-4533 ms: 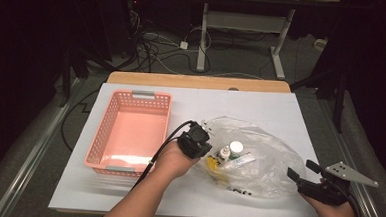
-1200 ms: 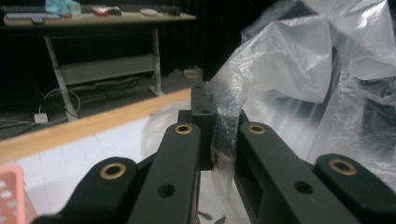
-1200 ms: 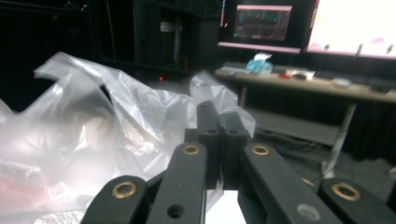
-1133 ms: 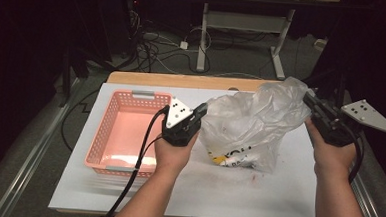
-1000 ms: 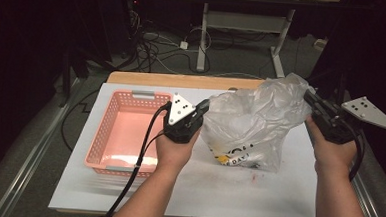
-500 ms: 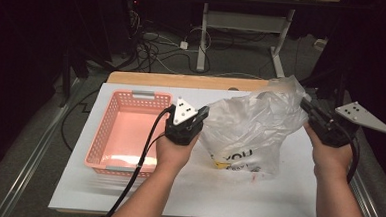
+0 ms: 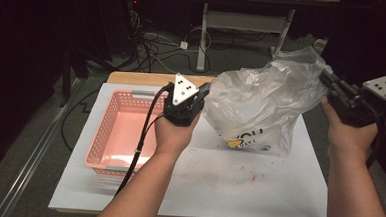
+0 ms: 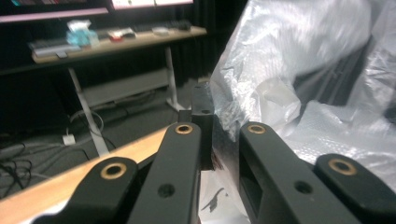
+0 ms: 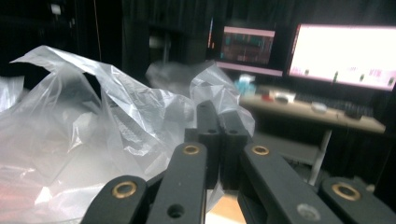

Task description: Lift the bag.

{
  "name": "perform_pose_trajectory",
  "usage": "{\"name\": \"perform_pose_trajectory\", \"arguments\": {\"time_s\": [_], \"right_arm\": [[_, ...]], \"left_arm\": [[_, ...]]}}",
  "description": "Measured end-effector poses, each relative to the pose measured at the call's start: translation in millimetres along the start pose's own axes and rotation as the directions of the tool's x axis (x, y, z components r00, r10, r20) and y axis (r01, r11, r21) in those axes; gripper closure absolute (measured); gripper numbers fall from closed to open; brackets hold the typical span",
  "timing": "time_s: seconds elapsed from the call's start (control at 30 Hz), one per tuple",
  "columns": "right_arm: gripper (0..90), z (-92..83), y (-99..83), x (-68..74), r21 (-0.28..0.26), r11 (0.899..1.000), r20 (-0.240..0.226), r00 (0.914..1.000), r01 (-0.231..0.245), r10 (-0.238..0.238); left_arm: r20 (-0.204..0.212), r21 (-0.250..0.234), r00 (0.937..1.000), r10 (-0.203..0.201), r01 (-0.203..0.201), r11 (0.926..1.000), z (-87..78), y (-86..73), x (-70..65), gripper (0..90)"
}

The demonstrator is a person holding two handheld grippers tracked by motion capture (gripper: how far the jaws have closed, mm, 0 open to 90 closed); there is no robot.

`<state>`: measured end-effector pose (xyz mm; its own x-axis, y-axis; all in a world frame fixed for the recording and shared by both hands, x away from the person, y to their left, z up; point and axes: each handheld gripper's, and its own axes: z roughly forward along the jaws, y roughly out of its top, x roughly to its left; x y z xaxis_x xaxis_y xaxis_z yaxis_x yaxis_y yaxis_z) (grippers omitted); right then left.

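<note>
Both hands have lifted since the frame a few seconds back, when the bag lay flat on the table with small bottles showing through it and my grippers sat low. Now my left gripper (image 7: 203, 90) has its jaws pressed together on the near edge of the clear plastic bag (image 7: 261, 109); in the left gripper view the film runs right between the black jaws (image 8: 210, 135). My right gripper (image 7: 326, 79) is likewise clamped on the bag's far upper corner, and the right gripper view shows crumpled plastic bunched around its closed tips (image 9: 219, 140). The bag hangs stretched between the two, its printed lower end resting on or just above the white table (image 7: 226, 190), right of the pink basket (image 7: 125, 130).

I judge that I am tipping the bag to shake its contents out. The risk is that thin film slips from one pinch, so the bag swings and drops whatever is inside onto the table instead of the basket. Its low end sits well to the right of the basket, so anything falling now would miss. I cannot tell from here what remains inside.

Compared with the earlier frame, the bottles no longer show through the plastic.
</note>
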<state>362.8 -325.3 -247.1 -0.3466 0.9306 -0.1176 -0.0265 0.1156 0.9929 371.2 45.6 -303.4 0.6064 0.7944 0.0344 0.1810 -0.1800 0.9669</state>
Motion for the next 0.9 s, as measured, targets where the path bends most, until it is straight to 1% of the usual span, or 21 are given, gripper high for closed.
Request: {"name": "perform_pose_trajectory", "arguments": {"time_s": [0.07,0.1,0.13,0.2,0.23,0.27,0.33,0.4,0.43,0.47,0.5,0.6,0.63,0.67,0.7,0.73,0.77,0.8,0.9], "right_arm": [[90.0,4.2,-21.2,0.3,0.053,0.999,-0.002,1.0000,0.000,0.000],[90.0,5.8,-30.2,0.1,0.073,0.997,0.001,1.0000,-0.007,0.007],[90.0,7.3,-45.0,-0.8,0.101,0.995,0.003,0.9996,-0.029,0.029],[90.0,8.0,-62.9,-1.9,0.134,0.990,0.007,0.9992,-0.040,0.040],[88.7,7.6,-71.3,-2.2,0.148,0.988,0.003,0.9989,-0.047,0.047],[83.3,6.3,-79.4,-3.0,0.161,0.985,-0.006,0.9983,-0.057,0.059],[71.6,3.5,-86.9,-4.0,0.173,0.982,-0.029,0.9965,-0.073,0.079],[56.0,-2.6,-92.7,-2.3,0.172,0.982,-0.039,0.9950,-0.084,0.092],[48.6,-6.1,-95.6,-1.7,0.176,0.980,-0.045,0.9934,-0.096,0.105],[39.1,-9.4,-99.0,-0.4,0.180,0.978,-0.047,0.9920,-0.107,0.117],[31.6,-12.8,-103.0,0.8,0.184,0.977,-0.055,0.9913,-0.107,0.119],[10.5,-24.4,-117.5,8.3,0.211,0.971,-0.098,0.9863,-0.109,0.133],[5.5,-28.4,-123.2,11.8,0.222,0.969,-0.110,0.9844,-0.110,0.137],[2.2,-33.6,-129.3,15.4,0.226,0.969,-0.116,0.9843,-0.105,0.133],[0.0,-38.5,-135.4,18.8,0.230,0.968,-0.118,0.9839,-0.104,0.134],[0.0,-43.2,-141.5,21.9,0.236,0.965,-0.124,0.9821,-0.110,0.142],[0.0,-48.2,-147.3,25.2,0.242,0.964,-0.134,0.9800,-0.112,0.147],[0.0,-52.6,-153.0,28.1,0.242,0.964,-0.146,0.9784,-0.107,0.146],[0.0,-63.4,-168.2,37.1,0.254,0.961,-0.161,0.9754,-0.107,0.151]], "left_arm": [[-0.007,0.038,0.9999,-0.011,0.011,0.9992,6.8,-15.2,-1.2,87.5],[-0.004,0.057,0.9997,-0.023,0.023,0.9981,10.9,-26.2,-1.2,87.5],[0.000,0.065,0.9994,-0.035,0.035,0.9973,13.0,-32.1,-1.1,87.5],[0.008,0.085,0.9988,-0.047,0.047,0.9953,14.7,-43.9,-1.1,86.3],[0.026,0.097,0.9979,-0.059,0.056,0.9937,15.0,-48.5,-1.5,79.5],[0.036,0.105,0.9975,-0.061,0.057,0.9929,14.7,-50.5,-1.9,73.1],[0.040,0.114,0.9981,-0.046,0.042,0.9926,11.8,-54.1,-5.1,63.7],[0.057,0.126,0.9975,-0.043,0.035,0.9914,8.3,-58.2,-9.3,50.1],[0.075,0.132,0.9962,-0.043,0.033,0.9907,6.9,-61.0,-11.9,44.9],[0.089,0.136,0.9954,-0.037,0.025,0.9904,4.8,-64.6,-14.6,38.7],[0.099,0.140,0.9941,-0.043,0.029,0.9897,2.8,-68.6,-17.0,33.9],[0.148,0.146,0.9862,-0.075,0.053,0.9879,-3.5,-82.0,-24.1,17.3],[0.160,0.147,0.9847,-0.068,0.044,0.9881,-6.2,-87.1,-27.5,12.8],[0.167,0.151,0.9843,-0.057,0.031,0.9880,-8.6,-92.6,-30.9,10.9],[0.172,0.159,0.9835,-0.057,0.029,0.9868,-10.4,-98.0,-33.9,6.9],[0.185,0.172,0.9808,-0.063,0.030,0.9846,-11.5,-103.0,-36.1,2.3],[0.195,0.185,0.9791,-0.059,0.022,0.9825,-12.5,-107.7,-37.6,0.0],[0.202,0.185,0.9780,-0.054,0.016,0.9825,-14.1,-111.9,-38.6,0.0],[0.208,0.190,0.9762,-0.061,0.021,0.9816,-18.9,-122.3,-39.3,0.0]]}}
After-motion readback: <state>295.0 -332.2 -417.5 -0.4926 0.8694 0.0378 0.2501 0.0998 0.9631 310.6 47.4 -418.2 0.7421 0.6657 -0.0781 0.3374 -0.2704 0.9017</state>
